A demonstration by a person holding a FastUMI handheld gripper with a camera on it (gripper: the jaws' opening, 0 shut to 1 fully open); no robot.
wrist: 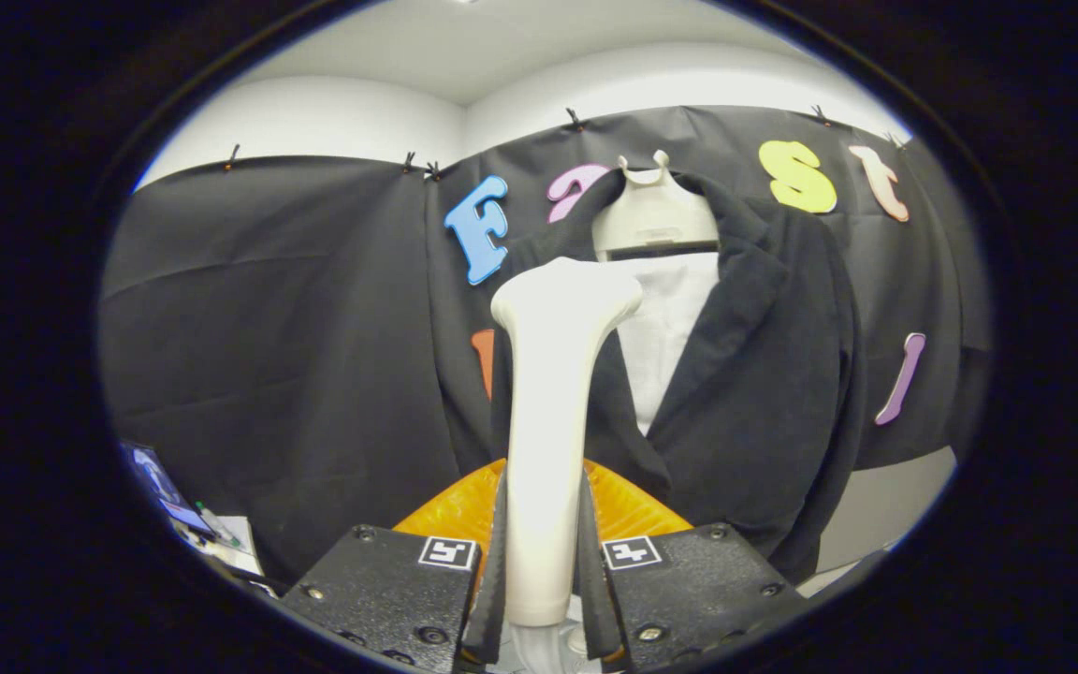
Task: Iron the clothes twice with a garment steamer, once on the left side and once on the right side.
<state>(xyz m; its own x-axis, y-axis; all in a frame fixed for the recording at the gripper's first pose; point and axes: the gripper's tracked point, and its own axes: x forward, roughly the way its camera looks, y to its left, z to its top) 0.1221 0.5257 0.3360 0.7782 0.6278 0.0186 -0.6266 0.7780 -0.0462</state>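
A white garment steamer point(548, 412) stands upright between my fingers, its handle clamped by both pads and its wide head up at chest height of the garment. My gripper point(544, 580) is shut on that handle. Beyond the steamer hangs a black jacket point(764, 374) with a white lining or shirt point(665, 337) showing at the open front, on a pale hanger point(654, 211). The steamer head sits in front of the jacket's left lapel; whether it touches the cloth I cannot tell.
An orange ribbed object point(628, 510) lies just behind the fingers, under the jacket's hem. A small screen and papers point(174, 501) sit low at the left. The black cloth wall point(268, 328) backs everything.
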